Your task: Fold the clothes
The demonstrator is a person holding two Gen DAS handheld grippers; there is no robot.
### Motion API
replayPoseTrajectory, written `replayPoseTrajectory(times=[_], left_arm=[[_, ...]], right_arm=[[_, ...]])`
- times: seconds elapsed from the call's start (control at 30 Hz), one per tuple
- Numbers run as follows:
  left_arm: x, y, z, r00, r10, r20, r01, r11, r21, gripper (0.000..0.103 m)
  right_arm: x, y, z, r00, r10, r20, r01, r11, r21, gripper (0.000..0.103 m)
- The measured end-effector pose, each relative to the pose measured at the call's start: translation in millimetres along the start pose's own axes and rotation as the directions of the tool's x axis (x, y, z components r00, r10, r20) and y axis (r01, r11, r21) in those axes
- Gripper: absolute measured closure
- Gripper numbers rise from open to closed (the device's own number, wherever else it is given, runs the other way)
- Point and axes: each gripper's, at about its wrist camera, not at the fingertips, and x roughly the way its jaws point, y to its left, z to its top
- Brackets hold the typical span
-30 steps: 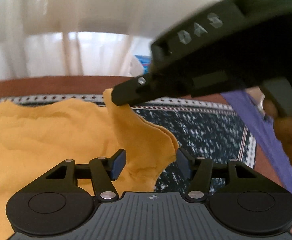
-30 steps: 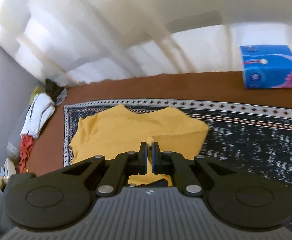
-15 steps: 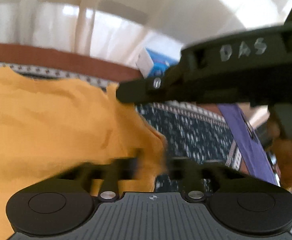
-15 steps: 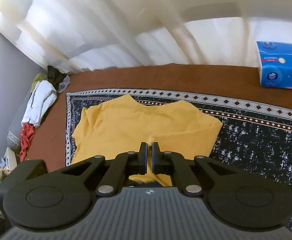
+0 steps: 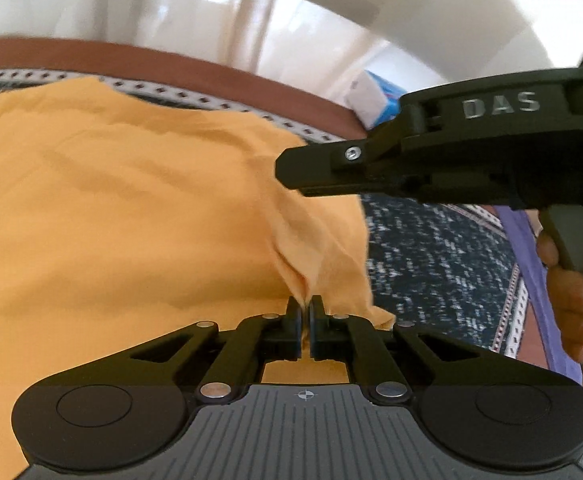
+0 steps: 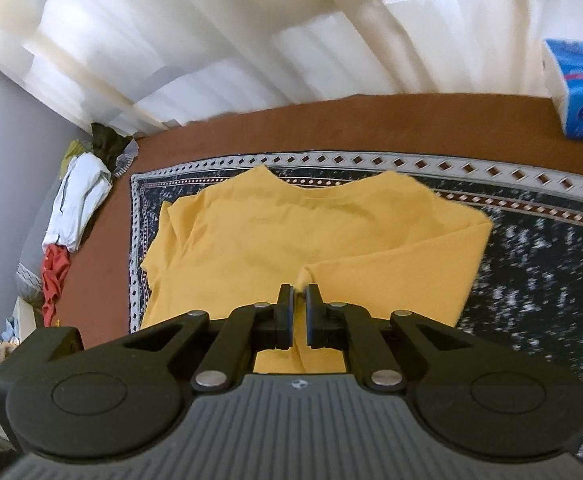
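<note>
Patterned rug carries the yellow shirt. Left tongs pinch its bunched near-right edge; right tongs are opening, a shirt fold between them.

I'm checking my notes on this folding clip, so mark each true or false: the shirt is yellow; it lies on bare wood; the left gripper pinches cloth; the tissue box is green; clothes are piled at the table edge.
1. The shirt is yellow: true.
2. It lies on bare wood: false, on a dark patterned mat.
3. The left gripper pinches cloth: true.
4. The tissue box is green: false, blue.
5. Clothes are piled at the table edge: true.
</note>
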Motion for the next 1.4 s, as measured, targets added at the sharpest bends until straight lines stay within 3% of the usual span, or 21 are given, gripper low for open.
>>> replayPoseTrajectory(times=[0.07, 0.1, 0.13, 0.33, 0.4, 0.47, 0.53, 0.67, 0.8, 0.9, 1.07, 1.2, 1.4], left_arm=[[-1, 8, 0, 1.0, 0.017, -0.01, -0.017, 1.0, -0.014, 0.088], [-2, 12, 0, 1.0, 0.025, -0.013, -0.025, 0.999, -0.021, 0.084], [-3, 16, -1, 0.999, 0.033, -0.015, -0.033, 0.999, -0.027, 0.079], [-13, 37, 7, 0.999, 0.033, -0.005, -0.033, 0.994, -0.108, 0.078], [-15, 43, 10, 1.0, 0.001, -0.01, -0.002, 0.989, -0.146, 0.071], [-14, 47, 14, 0.999, -0.039, -0.017, 0.035, 0.983, -0.183, 0.052], [-9, 47, 16, 0.998, -0.053, -0.024, 0.047, 0.978, -0.204, 0.046], [0, 49, 21, 0.996, -0.086, -0.033, 0.075, 0.962, -0.264, 0.046], [-7, 55, 22, 0.991, -0.136, 0.012, 0.133, 0.935, -0.328, 0.045], [-11, 58, 22, 0.992, -0.122, 0.017, 0.121, 0.936, -0.33, 0.044], [-8, 64, 25, 0.986, -0.16, 0.035, 0.161, 0.909, -0.384, 0.042], [6, 61, 27, 0.987, -0.158, 0.0, 0.146, 0.911, -0.387, 0.042], [17, 58, 33, 0.987, -0.16, 0.02, 0.154, 0.896, -0.417, 0.045]], right_arm=[[-1, 0, -2, 1.0, 0.002, 0.02, -0.003, 1.0, 0.021, 0.071], [-5, 0, -2, 0.999, -0.004, 0.043, 0.003, 1.0, 0.027, 0.067], [-11, -2, -4, 0.998, -0.014, 0.064, 0.012, 0.999, 0.03, 0.066], [-40, -8, -26, 0.987, -0.12, 0.108, 0.119, 0.993, 0.008, 0.066], [-46, -9, -43, 0.981, -0.165, 0.098, 0.169, 0.985, -0.031, 0.066], [-48, -6, -64, 0.974, -0.211, 0.086, 0.218, 0.973, -0.076, 0.066], [-48, -5, -83, 0.963, -0.254, 0.087, 0.264, 0.957, -0.12, 0.064], [-37, 0, -104, 0.95, -0.303, 0.08, 0.312, 0.939, -0.142, 0.062], [-29, 5, -110, 0.943, -0.321, 0.09, 0.332, 0.93, -0.158, 0.062], [-25, 7, -109, 0.941, -0.324, 0.095, 0.336, 0.925, -0.174, 0.062], [-21, 4, -108, 0.938, -0.335, 0.088, 0.345, 0.922, -0.175, 0.062], [-21, 3, -109, 0.937, -0.339, 0.087, 0.35, 0.921, -0.173, 0.062], [-20, 2, -110, 0.929, -0.359, 0.09, 0.369, 0.913, -0.173, 0.062]])
